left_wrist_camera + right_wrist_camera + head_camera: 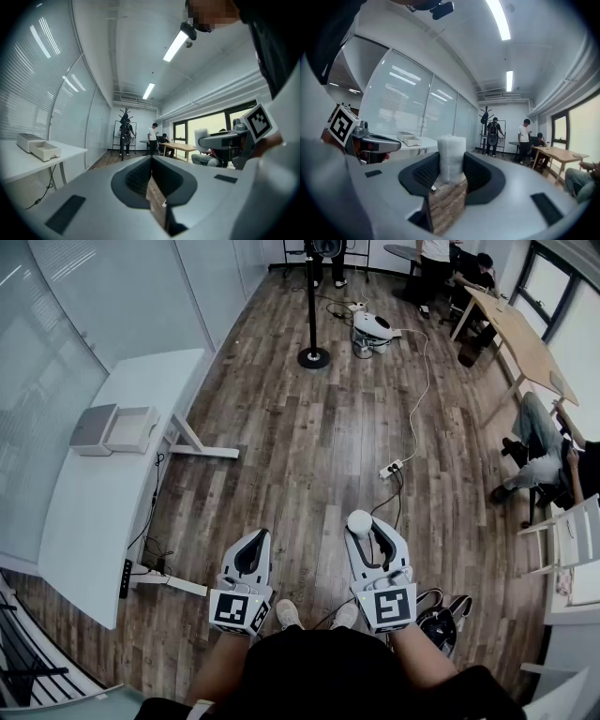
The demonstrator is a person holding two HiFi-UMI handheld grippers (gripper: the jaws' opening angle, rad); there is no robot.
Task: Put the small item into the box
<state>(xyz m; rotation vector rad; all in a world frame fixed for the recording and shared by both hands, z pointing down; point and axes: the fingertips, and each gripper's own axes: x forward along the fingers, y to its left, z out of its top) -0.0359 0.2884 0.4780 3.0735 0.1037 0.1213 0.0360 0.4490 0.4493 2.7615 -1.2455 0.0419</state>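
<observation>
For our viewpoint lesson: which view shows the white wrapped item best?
Right gripper view: the white wrapped item stands large between the right gripper's jaws. Head view shows only its top; left gripper view, a small glimpse.

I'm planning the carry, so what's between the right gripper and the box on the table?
In the head view, only wood floor and then the white table lie between the right gripper and the box.

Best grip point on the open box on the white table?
Probably a thin side wall of the box, one jaw inside, one outside, from the floor-side edge of the table: it sits open-topped by that edge, whole body looks too wide.
</observation>
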